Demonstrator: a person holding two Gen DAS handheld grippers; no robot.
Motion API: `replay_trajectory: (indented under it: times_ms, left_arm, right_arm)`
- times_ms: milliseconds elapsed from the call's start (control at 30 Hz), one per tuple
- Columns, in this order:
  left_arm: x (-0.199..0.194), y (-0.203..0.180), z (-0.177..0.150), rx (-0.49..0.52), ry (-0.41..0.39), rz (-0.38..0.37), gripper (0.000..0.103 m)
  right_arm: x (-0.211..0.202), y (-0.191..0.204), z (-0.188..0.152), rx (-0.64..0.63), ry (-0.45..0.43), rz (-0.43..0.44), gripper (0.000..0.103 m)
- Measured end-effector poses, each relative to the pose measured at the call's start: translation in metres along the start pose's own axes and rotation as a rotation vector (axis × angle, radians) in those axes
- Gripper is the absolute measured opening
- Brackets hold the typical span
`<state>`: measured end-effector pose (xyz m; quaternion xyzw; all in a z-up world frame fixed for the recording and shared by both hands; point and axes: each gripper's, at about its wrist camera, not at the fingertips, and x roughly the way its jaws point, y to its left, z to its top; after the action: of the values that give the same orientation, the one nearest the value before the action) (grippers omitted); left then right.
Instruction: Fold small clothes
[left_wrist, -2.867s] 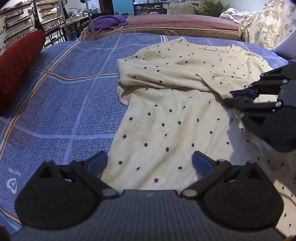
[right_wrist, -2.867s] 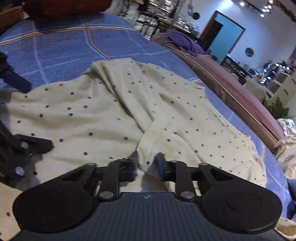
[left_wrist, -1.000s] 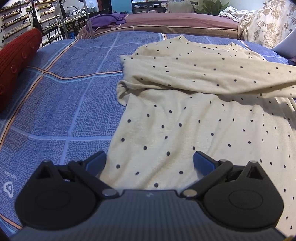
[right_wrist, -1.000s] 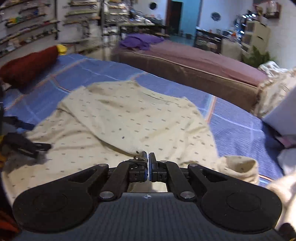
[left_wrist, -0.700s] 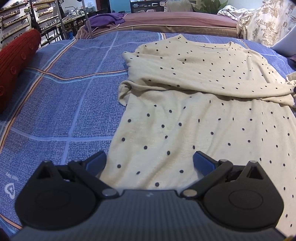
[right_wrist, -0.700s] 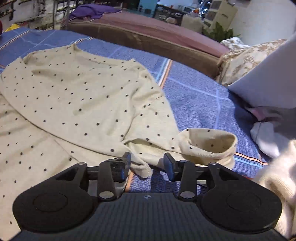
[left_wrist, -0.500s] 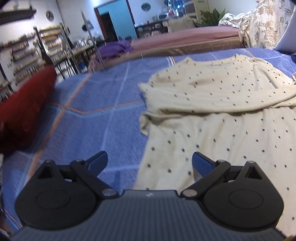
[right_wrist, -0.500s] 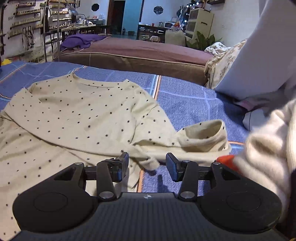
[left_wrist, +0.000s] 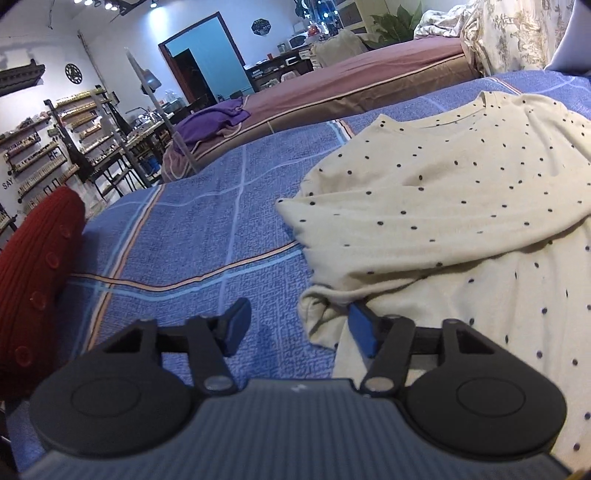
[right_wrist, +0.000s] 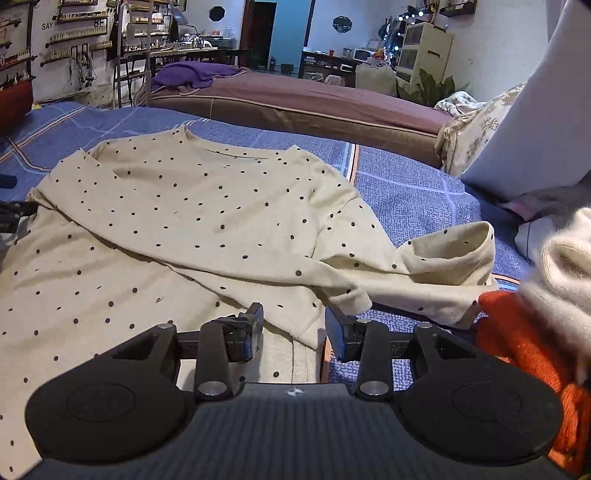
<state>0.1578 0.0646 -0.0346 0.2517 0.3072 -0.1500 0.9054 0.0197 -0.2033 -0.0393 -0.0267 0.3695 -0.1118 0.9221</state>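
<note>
Cream polka-dot shirt (left_wrist: 443, 206) lies spread on the blue checked bedspread (left_wrist: 207, 236), collar end toward the maroon bed (left_wrist: 354, 81) behind it, body running back toward the cameras. One sleeve is folded across the shirt's chest, forming a ridge over the lower body panel.

Left gripper (left_wrist: 299, 328) sits low at the shirt's left edge, jaws wide apart. Its right blue pad (left_wrist: 362, 328) touches or tucks under the bunched fold at the shirt's side; exact contact is hard to tell. The left pad is over bare bedspread, clear of the shirt. Nothing is clamped.

Right gripper (right_wrist: 295, 332) is at the shirt's right edge, jaws parted with a clear gap. The folded-over sleeve cuff (right_wrist: 351, 295) lies just ahead of and between the fingertips, not pinched. The hem edge of the shirt runs down between the jaws. The other sleeve (right_wrist: 447, 258) trails off to the right of the shirt, its cuff standing open on the bedspread.

Red cushion (left_wrist: 33, 273) is far left of the shirt. Purple cloth (right_wrist: 188, 74) is piled on the maroon bed beyond the shirt. Orange knit item (right_wrist: 535, 347) and a fuzzy white garment (right_wrist: 561, 266) sit right of the shirt, next to the trailing sleeve. White pillow (right_wrist: 535, 118) is further right behind them.
</note>
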Motion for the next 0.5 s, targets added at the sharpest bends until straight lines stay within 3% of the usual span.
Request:
replay_trajectory:
  times_ms: [33, 100, 200, 267, 367, 500]
  left_arm:
    - [0.005, 0.0, 0.003, -0.008, 0.01, -0.015, 0.024]
    - [0.017, -0.002, 0.007, -0.022, 0.039, -0.03, 0.007]
    - [0.009, 0.009, 0.009, -0.077, -0.012, 0.039, 0.005]
    - [-0.004, 0.028, 0.008, -0.169, -0.051, 0.072, 0.005]
    - [0.002, 0.055, -0.001, -0.272, 0.021, 0.058, 0.005]
    - [0.025, 0.067, -0.019, -0.328, 0.1, 0.013, 0.007]
  right_arm:
    - [0.001, -0.001, 0.001, 0.006, 0.003, 0.006, 0.064]
    - [0.002, -0.002, -0.001, 0.029, 0.009, 0.007, 0.064]
    - [0.0, -0.005, -0.005, 0.058, 0.012, 0.005, 0.064]
    - [-0.003, -0.008, -0.007, 0.063, 0.007, -0.004, 0.064]
    - [-0.001, -0.016, -0.011, 0.086, 0.019, -0.015, 0.064]
    - [0.007, -0.023, -0.012, 0.155, 0.033, 0.026, 0.064]
